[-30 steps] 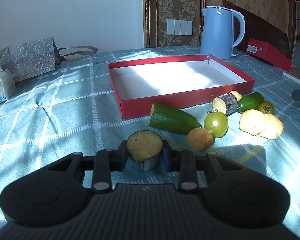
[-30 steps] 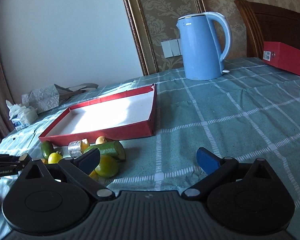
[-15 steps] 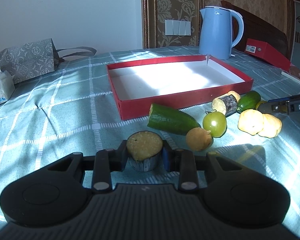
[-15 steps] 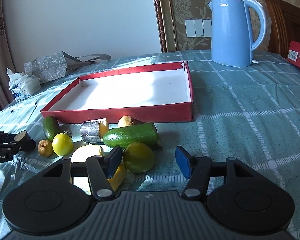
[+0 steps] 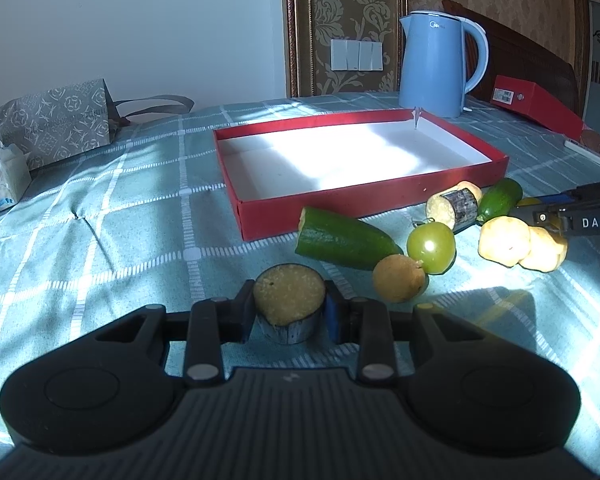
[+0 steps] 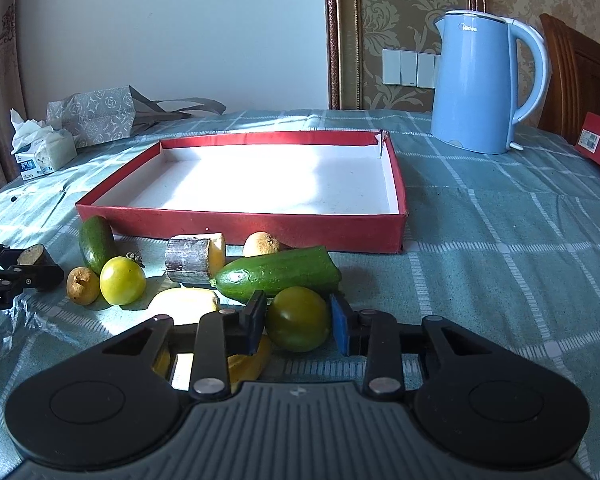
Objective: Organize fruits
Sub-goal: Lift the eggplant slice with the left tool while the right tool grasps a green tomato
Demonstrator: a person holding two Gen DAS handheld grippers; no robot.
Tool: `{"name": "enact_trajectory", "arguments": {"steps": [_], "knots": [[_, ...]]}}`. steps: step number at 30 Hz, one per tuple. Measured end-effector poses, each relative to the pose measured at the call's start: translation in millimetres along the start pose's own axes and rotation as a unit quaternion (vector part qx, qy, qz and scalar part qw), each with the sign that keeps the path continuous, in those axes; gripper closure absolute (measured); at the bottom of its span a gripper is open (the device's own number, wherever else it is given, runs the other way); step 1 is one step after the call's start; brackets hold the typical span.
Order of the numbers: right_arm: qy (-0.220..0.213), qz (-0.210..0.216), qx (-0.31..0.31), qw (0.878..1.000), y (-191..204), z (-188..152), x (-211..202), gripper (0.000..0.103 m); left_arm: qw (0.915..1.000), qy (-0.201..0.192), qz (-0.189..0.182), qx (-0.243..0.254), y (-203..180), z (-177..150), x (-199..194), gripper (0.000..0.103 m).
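Note:
My left gripper (image 5: 289,314) is shut on a round cut chunk (image 5: 288,292) with dark skin and yellow flesh, low over the cloth. In the right wrist view, my right gripper (image 6: 297,314) has its jaws closing on a green tomato (image 6: 298,330), and both blue pads touch its sides. The fruit pile lies before the red tray (image 6: 260,228): a cut cucumber (image 6: 280,272), a second dark-skinned chunk (image 6: 192,260), a yellow-green tomato (image 6: 122,280), a small tan fruit (image 6: 82,284), a small cucumber (image 6: 96,240) and yellow pieces (image 6: 184,304). The tray (image 5: 340,208) holds nothing.
A blue kettle (image 6: 476,88) stands behind the tray's far right corner. A grey gift bag (image 5: 48,124) and a tissue pack (image 5: 0,184) sit at the far left. A red box (image 5: 536,100) lies at the far right of the checked green tablecloth.
My right gripper swung in over the fruit pile and its wide-open jaws closed around the green tomato. My left gripper kept still with its chunk.

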State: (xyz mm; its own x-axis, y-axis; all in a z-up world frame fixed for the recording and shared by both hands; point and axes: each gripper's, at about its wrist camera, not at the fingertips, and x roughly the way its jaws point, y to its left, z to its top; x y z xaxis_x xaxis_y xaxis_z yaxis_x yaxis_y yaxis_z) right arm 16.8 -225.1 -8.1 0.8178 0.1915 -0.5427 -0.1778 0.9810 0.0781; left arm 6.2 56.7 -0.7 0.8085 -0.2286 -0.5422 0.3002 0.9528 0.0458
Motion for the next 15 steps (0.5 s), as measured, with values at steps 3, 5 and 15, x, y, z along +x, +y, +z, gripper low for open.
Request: {"name": "enact_trajectory", "arguments": {"steps": [3,5,15], "knots": [[-0.012,-0.016,-0.002,1.0,-2,-3,-2,0.07,1.0,-0.001,-0.002,-0.002,1,0,0,0.072],[-0.02,-0.025,0.006,0.999,-6,-5,-3,0.07,1.0,-0.002,-0.006,-0.003,1,0,-1,0.072],[-0.055,-0.097,0.063,0.992,-32,8,5,0.07,0.9997,-0.007,-0.005,-0.022,6,1,-3,0.072]]}}
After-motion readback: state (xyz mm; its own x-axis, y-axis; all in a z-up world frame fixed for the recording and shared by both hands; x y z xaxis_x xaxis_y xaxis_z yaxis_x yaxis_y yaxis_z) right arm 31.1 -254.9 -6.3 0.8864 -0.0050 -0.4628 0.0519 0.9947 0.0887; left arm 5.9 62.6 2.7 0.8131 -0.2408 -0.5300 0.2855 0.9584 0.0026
